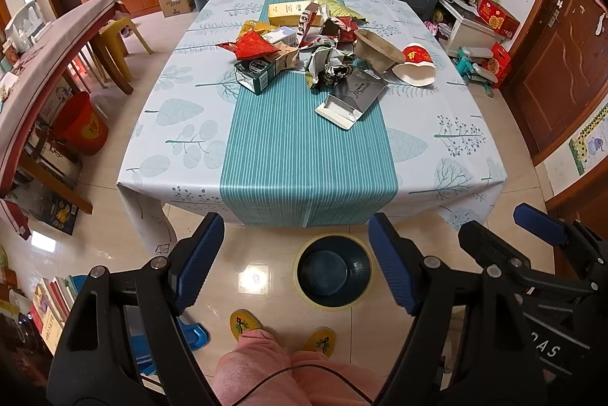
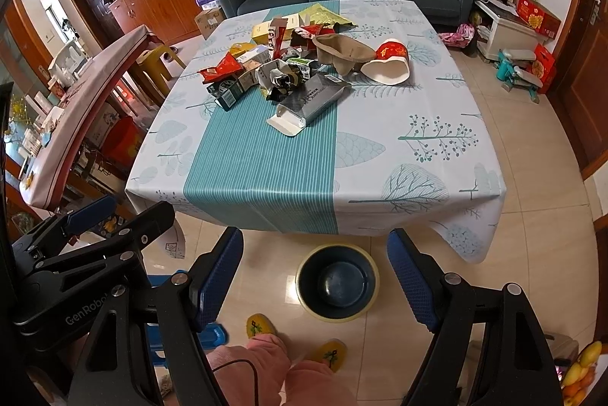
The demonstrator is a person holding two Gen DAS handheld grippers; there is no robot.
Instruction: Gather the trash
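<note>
A pile of crumpled wrappers, flattened cartons and paper cups [image 1: 311,48] lies heaped on the far half of a square table covered by a white leaf-print cloth with a teal striped centre band [image 1: 304,159], well apart from both tools. Left to right across the heap: a red foil wrapper [image 1: 249,49] above a dark green carton [image 1: 255,74], a grey pouch on a white tray [image 1: 351,98], a brown paper bowl on its side [image 1: 382,51], and a tipped red-and-white paper cup [image 1: 415,65] at the right end. On the tiled floor just beside the table's near edge stands a round dark blue bin with a pale yellow rim [image 1: 333,272], below and between the fingers of each tool. The left gripper [image 1: 296,263] hangs with its blue-padded jaws spread wide, holding nothing; the right gripper [image 2: 317,282] is likewise spread and empty. The left wrist view catches the right tool at its right edge; the right wrist view shows the left tool at its left edge, and alone shows fruit [image 2: 581,366] at lower right.
</note>
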